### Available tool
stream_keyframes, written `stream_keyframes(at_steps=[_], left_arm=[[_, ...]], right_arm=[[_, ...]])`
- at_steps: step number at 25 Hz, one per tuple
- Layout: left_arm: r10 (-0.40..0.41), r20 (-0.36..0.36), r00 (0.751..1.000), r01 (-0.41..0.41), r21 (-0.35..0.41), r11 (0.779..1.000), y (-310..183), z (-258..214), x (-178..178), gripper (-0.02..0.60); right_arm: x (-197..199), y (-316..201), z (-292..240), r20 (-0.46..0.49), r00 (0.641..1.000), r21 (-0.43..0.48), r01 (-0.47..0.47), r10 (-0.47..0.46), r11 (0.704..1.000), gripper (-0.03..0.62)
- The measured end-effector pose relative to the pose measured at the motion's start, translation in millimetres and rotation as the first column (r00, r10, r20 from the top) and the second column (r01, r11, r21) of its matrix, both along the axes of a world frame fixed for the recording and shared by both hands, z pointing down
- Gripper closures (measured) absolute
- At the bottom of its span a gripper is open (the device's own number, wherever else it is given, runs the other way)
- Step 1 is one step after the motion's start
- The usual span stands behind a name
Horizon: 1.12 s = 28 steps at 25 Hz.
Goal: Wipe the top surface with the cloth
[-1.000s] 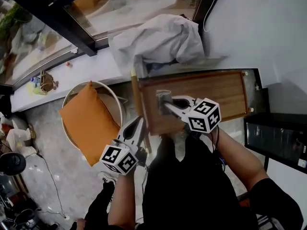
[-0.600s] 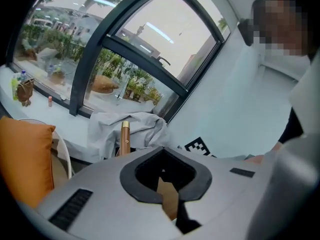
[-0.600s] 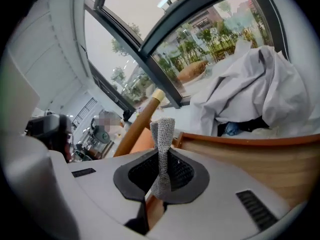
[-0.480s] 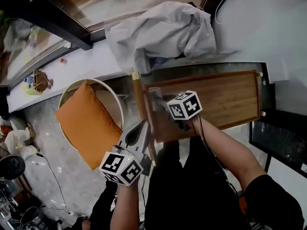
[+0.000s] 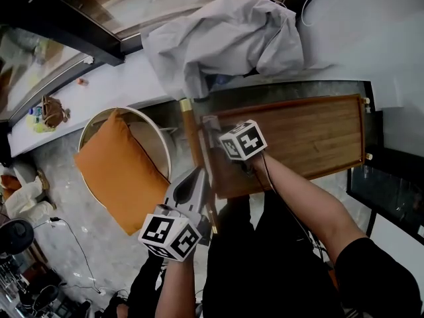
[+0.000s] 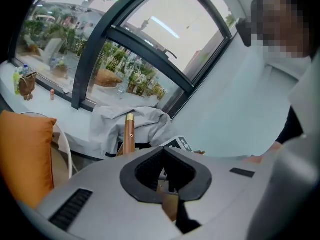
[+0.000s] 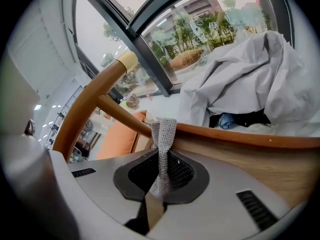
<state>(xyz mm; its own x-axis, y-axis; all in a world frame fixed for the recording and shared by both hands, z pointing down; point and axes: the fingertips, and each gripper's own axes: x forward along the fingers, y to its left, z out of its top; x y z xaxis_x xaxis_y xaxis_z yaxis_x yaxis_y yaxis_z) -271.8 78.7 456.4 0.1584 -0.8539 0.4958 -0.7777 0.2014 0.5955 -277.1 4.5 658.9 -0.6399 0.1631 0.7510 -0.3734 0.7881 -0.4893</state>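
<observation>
Two grippers show here, and only one is busy. The right gripper has its jaws squeezed tight on a thin grey knitted cloth, which sticks up between them like a little ribbon. The cloth sits at the left end of the long brown wooden table top, close to the wooden post with the gold cap. The left gripper hangs off to the side, near the corner of the top. Its jaws are closed together with nothing in them.

The wood looks the same all over, with no wet streak or dust line, so I cannot tell how much has been wiped. My guess is that most of the job is left – the whole long stretch to the right looks like it needs a pass.
</observation>
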Motion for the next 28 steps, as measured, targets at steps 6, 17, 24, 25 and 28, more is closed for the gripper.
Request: stream_keyframes(at_steps=[6, 17, 24, 25, 28], left_arm=[[0.019, -0.004, 1.0, -0.018, 0.017, 1.0, -9, -8, 5, 0.571], [0.084, -0.045, 0.995, -0.084, 0.02, 0.996, -53, -6, 62, 0.571], [0.137, -0.056, 0.989, -0.136, 0.02, 0.991, -89, -3, 117, 0.571], [0.144, -0.057, 0.988, -0.144, 0.018, 0.989, -94, -3, 125, 0.571], [0.167, -0.061, 0.984, -0.166, 0.016, 0.986, -111, -3, 149, 0.571]], right_arm=[[9, -12, -1, -0.04, 0.999, 0.029, -0.022, 0.023, 0.999, 0.557], [88, -69, -3, -0.082, 0.988, 0.045, -0.126, 0.13, 0.991, 0.557], [154, -114, -3, -0.093, 0.979, 0.075, -0.177, 0.184, 0.981, 0.556], [164, -120, -3, -0.095, 0.977, 0.077, -0.185, 0.192, 0.98, 0.557], [191, -141, -4, -0.094, 0.972, 0.081, -0.208, 0.215, 0.975, 0.557]])
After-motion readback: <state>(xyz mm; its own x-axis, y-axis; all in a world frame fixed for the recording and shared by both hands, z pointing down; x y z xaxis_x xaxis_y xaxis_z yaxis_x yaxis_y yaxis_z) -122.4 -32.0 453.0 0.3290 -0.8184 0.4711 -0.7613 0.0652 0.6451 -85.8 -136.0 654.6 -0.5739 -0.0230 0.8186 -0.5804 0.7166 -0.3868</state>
